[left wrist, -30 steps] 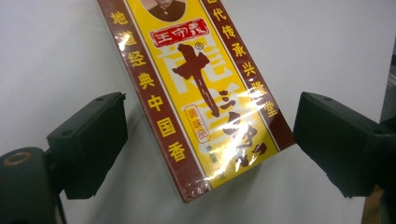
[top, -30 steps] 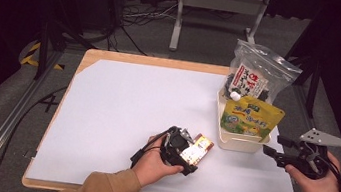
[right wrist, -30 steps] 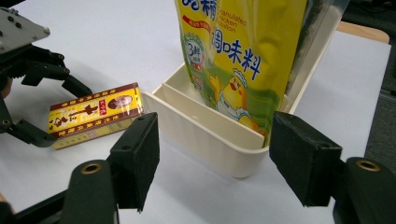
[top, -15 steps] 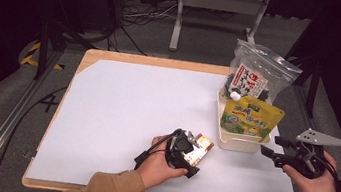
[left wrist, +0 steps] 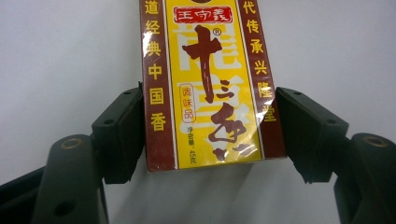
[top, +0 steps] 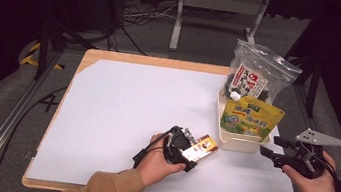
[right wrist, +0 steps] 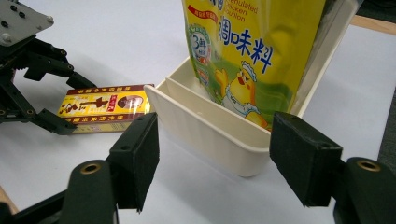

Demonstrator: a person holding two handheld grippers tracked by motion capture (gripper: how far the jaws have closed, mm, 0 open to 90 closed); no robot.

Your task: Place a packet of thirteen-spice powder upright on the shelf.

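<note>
Left gripper view: your left gripper (left wrist: 208, 135) jaws just been closing, spice box (left wrist: 208, 84) between pads, one pad touching, other just clear; right gripper (right wrist: 224, 158) wide open, empty, facing white tray (right wrist: 205, 126)

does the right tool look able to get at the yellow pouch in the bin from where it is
Probably yes. The right tool is open and faces the white bin, whose low near wall leaves most of the upright yellow pouch exposed. The left tool, astride the spice box, stays off to one side.
</note>
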